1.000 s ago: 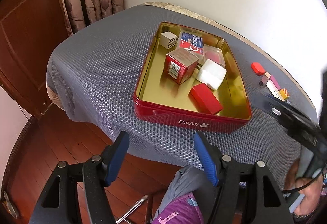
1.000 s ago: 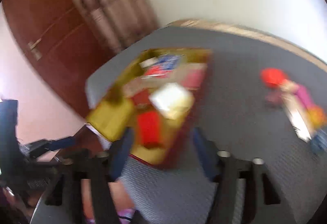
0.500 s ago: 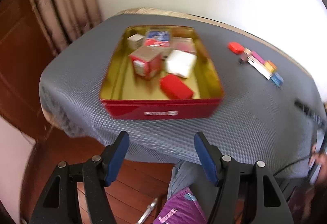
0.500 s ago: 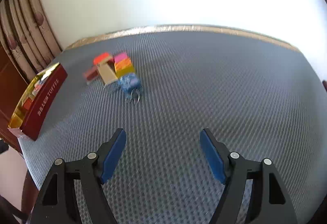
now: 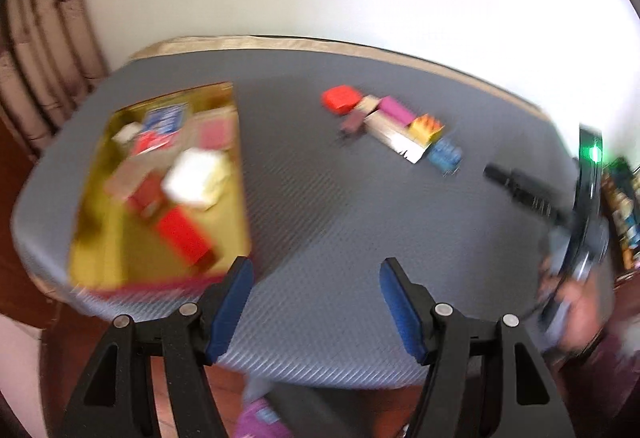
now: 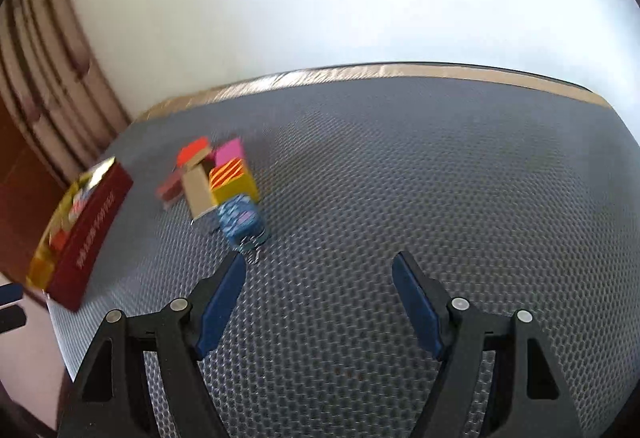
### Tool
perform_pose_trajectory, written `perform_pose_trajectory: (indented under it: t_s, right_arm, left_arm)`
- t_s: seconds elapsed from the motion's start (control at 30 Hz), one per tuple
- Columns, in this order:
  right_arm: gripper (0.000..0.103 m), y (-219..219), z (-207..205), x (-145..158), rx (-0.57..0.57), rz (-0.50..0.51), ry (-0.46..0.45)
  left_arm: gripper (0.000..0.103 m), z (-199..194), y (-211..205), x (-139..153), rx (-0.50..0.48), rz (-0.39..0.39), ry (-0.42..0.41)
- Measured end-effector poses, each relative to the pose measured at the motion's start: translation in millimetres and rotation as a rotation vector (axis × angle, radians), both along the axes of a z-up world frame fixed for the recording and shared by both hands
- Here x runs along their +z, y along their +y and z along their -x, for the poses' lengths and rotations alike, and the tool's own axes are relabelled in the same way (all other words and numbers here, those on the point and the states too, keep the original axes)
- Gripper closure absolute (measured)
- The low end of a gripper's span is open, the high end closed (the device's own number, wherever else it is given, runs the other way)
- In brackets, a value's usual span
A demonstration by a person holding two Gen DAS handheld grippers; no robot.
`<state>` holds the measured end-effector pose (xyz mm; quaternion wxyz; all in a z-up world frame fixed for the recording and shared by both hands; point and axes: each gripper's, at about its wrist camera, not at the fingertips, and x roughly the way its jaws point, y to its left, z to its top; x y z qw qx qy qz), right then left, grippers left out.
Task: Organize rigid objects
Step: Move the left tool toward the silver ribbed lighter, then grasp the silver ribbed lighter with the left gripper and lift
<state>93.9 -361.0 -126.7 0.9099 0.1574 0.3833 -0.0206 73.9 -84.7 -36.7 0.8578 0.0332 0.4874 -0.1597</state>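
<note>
A red tin with a gold inside [image 5: 236,166] sits at the table's left and holds several small boxes, among them a white one [image 5: 196,178] and a red one [image 5: 182,240]. It shows at the left of the right wrist view [image 6: 94,226]. A cluster of small coloured blocks lies mid-table: red [image 5: 340,99], pink [image 5: 396,111], yellow-orange [image 5: 427,128], blue [image 5: 444,155]; in the right wrist view the blue block [image 6: 240,218] is nearest. My left gripper [image 5: 316,278] is open and empty over the near table edge. My right gripper [image 6: 318,274] is open and empty, just right of the blue block.
The round table has a grey mesh cover [image 6: 400,178] and stands against a white wall. A curtain [image 5: 44,50] and wooden floor are at the left. The other hand-held gripper [image 5: 520,190] shows at the right of the left wrist view.
The left gripper has swung right, so the tin slid left in its view and the blocks came to centre. The right gripper has moved closer to the block cluster.
</note>
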Motion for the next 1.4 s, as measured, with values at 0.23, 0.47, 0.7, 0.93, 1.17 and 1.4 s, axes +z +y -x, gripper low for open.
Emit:
perform_pose_trajectory:
  t_s: [0.23,0.47,0.7,0.93,1.17,1.4]
  right_arm:
    - [0.008,-2.7,4.4,7.0,0.011,-0.019,-0.053]
    - [0.007,-18.3,18.6,13.3,0.047,-0.060,-0.090]
    - [0.006,-24.2,28.2,18.4,0.060,-0.085,-0.123]
    - [0.005,-25.2,30.4,20.3,0.072,-0.094,-0.135]
    - [0.004,-27.3,36.1,23.0,0.073,-0.098,-0.143]
    - [0.004,-30.1,36.9,25.0,0.068,-0.104,-0.141]
  left_arm:
    - [0.035,-89.0,-54.0,-15.8,0.017,0.073,0.163]
    - [0.035,-151.9,-76.7,-38.3,0.205,0.149,0.306]
    - [0.035,-170.2,-95.8,-59.4,0.274,0.141,0.368]
    - [0.035,-182.4,-113.7,-67.1,0.306,0.125,0.371]
    - [0.038,-194.1,-123.5,-82.8,0.346,0.128,0.398]
    - [0.073,-202.2,-133.4,-83.7,0.353,0.028,0.335]
